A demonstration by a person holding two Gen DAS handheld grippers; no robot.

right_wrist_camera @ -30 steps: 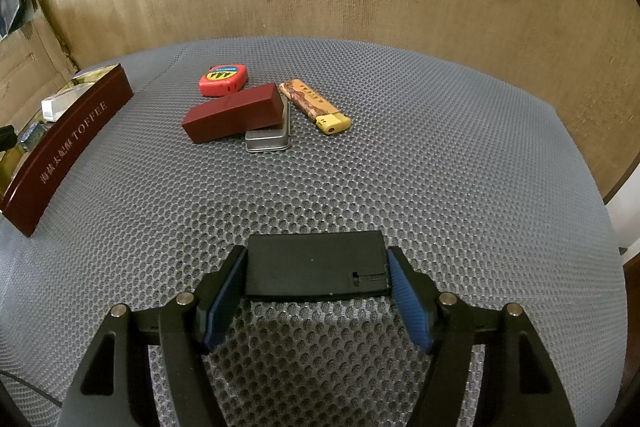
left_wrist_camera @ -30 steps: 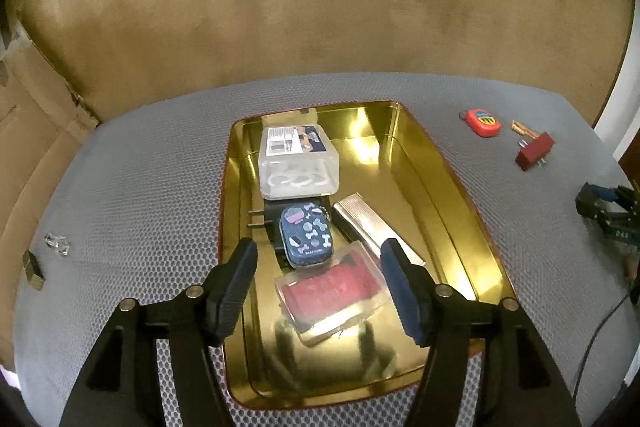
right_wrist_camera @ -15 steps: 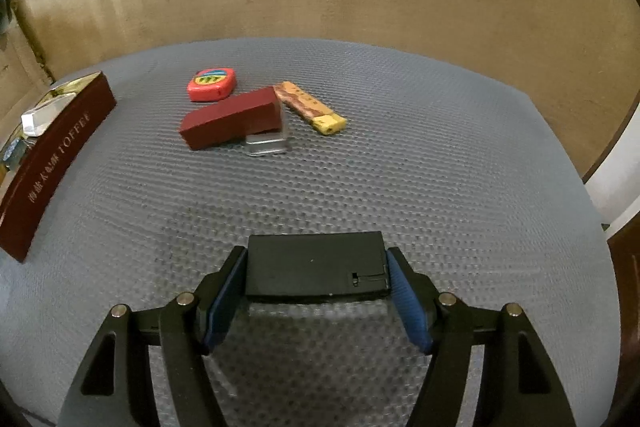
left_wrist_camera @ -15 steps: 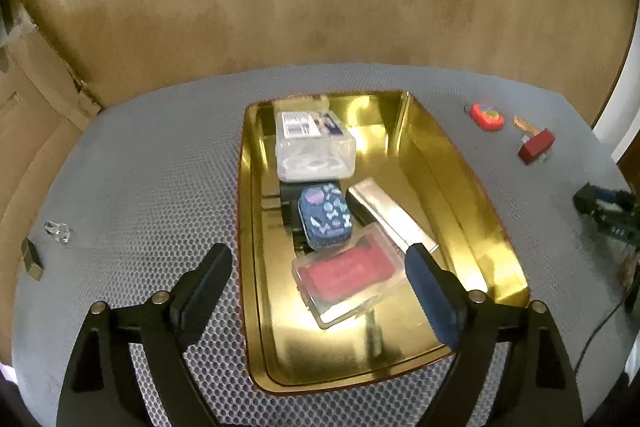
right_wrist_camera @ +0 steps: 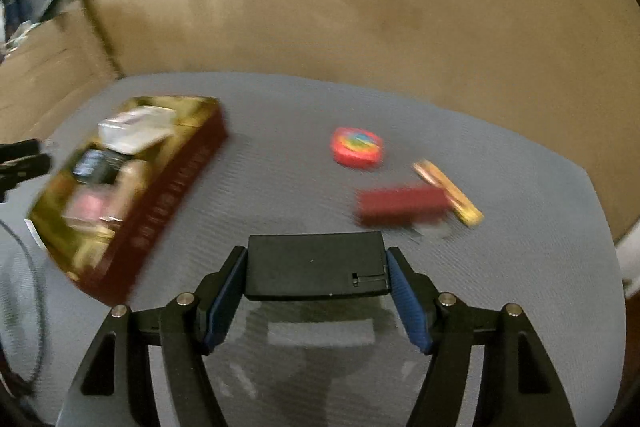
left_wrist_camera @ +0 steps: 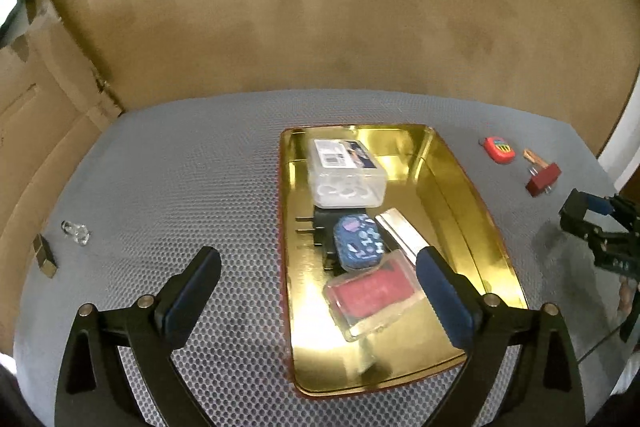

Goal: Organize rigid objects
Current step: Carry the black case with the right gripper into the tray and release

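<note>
Box (right_wrist_camera: 316, 265) between right tool (right_wrist_camera: 316, 291) pads

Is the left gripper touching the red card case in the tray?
Apart. Left wrist view: left gripper open, jaws just widened, clear of the red card case.

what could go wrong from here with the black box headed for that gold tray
1. The gold tray is crowded along its left side; setting the black box there could knock the red card case or the blue patterned tin.
2. The right gripper pinches the box only by its ends, so it could pivot or slip.
</note>
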